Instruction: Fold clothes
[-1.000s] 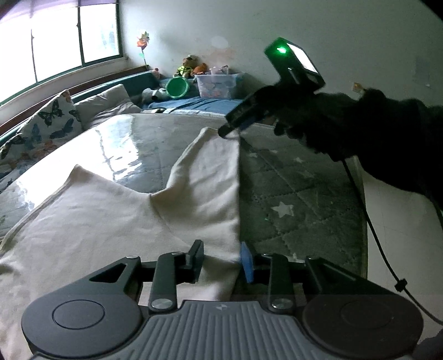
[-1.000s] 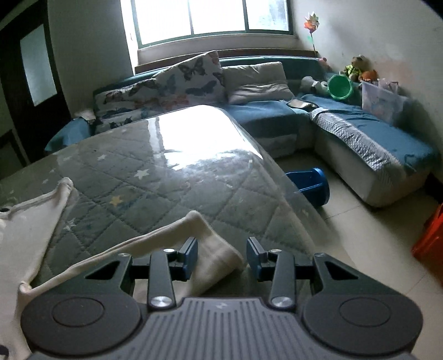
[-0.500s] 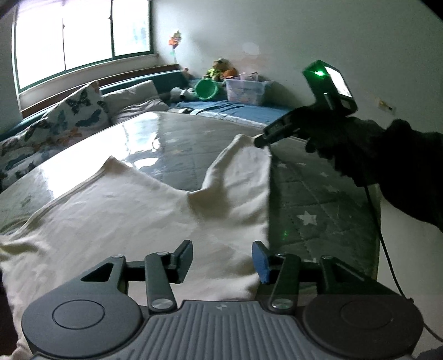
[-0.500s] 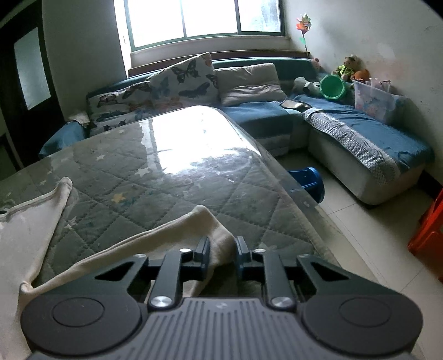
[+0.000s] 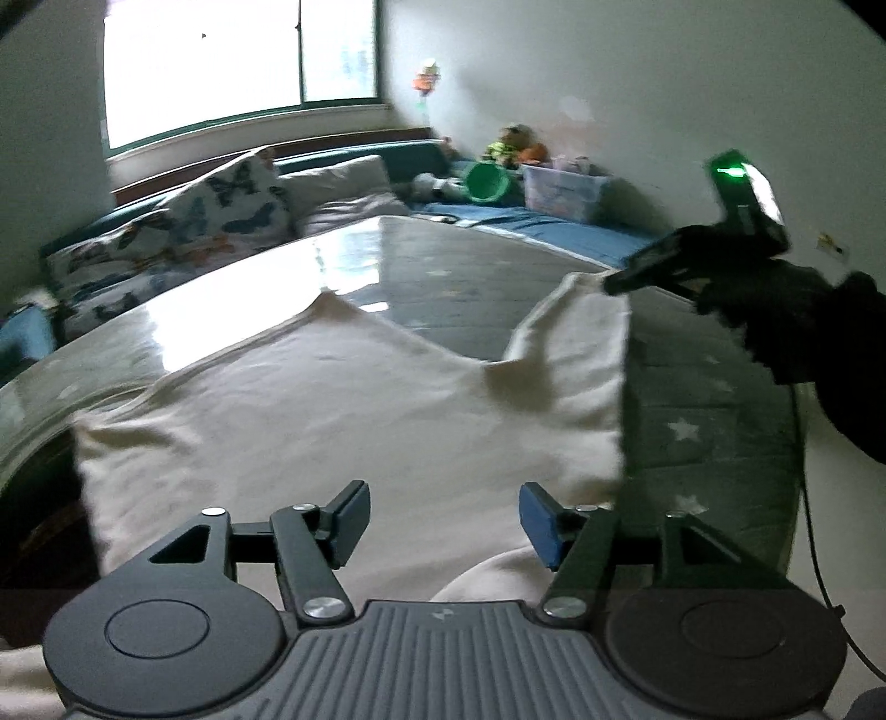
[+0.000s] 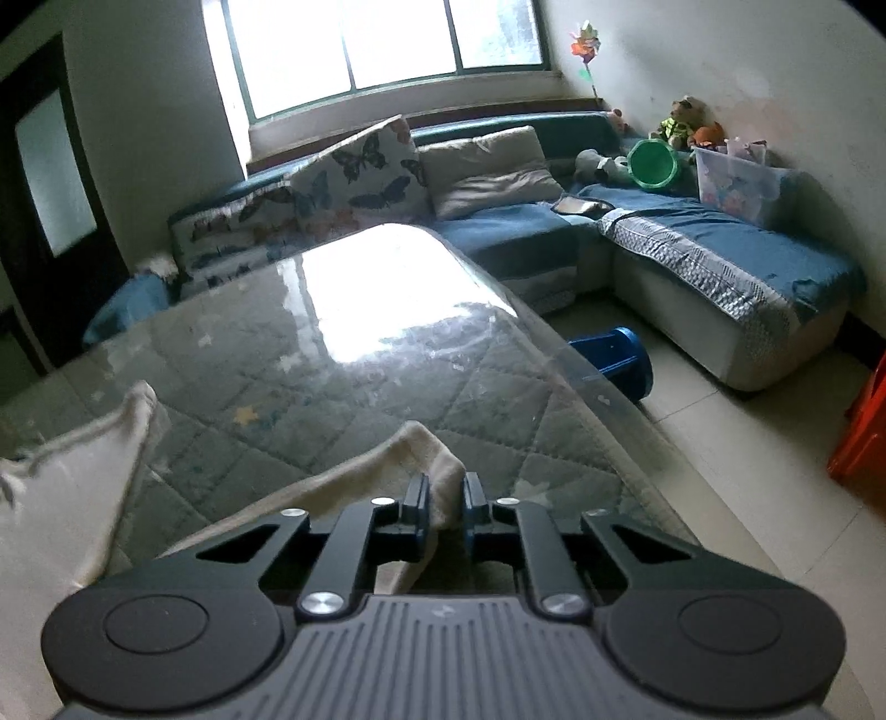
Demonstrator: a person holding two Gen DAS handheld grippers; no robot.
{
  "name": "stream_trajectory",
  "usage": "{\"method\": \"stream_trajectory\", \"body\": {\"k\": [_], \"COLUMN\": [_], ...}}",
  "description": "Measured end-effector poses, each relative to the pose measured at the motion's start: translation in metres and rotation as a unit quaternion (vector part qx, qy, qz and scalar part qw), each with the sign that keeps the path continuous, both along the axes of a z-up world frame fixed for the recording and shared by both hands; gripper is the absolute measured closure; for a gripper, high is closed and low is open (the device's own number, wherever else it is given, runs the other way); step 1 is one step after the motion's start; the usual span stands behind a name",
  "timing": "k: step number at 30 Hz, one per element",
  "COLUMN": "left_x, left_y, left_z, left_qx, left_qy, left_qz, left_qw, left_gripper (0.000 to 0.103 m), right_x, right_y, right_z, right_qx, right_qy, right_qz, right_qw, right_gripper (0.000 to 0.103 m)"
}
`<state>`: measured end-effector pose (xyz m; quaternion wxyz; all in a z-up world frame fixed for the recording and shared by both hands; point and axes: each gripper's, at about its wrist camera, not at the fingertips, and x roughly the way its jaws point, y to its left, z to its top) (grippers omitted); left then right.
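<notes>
— On the desk [image 6: 343, 354] with the quilted star-pattern cover under a glossy sheet, where does the garment lie for you?

— Your cream garment [image 5: 310, 410] is spread across the near left part of the desk, its near edge running under your left tool. One corner stands up at the far left, and a long strip of it reaches toward the far right.

— What about your left tool [image 5: 443, 512]?

— Released. Its fingers stand wide apart above the cloth, with nothing between them.

— And your right tool [image 6: 444, 498]?

— Clenched on the end of that strip. From its own camera, the cream fabric is pinched between the two fingers and bunches up just past them. From the left camera, you can see the right tool [image 5: 642, 274] in your dark-gloved hand [image 5: 775, 299] at the far right, a green light glowing on top, the cloth's tip lifted off the desk and stretched toward it.

— Anything else around you?

— Beyond the desk, a blue sofa [image 6: 720, 243] bends around the corner below the window [image 6: 382, 44]. A butterfly-print cushion [image 6: 360, 171] leans on its back, a green bucket [image 6: 656, 163] and a clear storage box [image 6: 731, 177] sit at the far right, and a blue stool [image 6: 620, 360] lies tipped on the floor.
</notes>
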<state>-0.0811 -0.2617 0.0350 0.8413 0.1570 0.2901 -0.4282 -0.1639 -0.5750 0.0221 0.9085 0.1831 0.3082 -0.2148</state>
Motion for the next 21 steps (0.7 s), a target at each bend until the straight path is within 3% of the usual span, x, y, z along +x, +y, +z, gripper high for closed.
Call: {"method": "stream_trajectory", "body": {"k": [10, 21], "left_x": [0.01, 0.001], "left_y": [0.039, 0.052], "left_z": [-0.004, -0.007], "left_qx": [0.0, -0.013], "left_qy": [0.001, 0.007], "left_qz": [0.052, 0.059], "left_qw": [0.9986, 0.9982], "left_gripper": [0.035, 0.034], "right_x": [-0.031, -0.026], "right_y": [0.004, 0.098], "right_z": [0.046, 0.13], "right_qx": [0.069, 0.085], "right_qy": [-0.083, -0.2], "right_qz": [0.009, 0.147], "right_qw": [0.994, 0.965], "right_gripper": [0.093, 0.093]}}
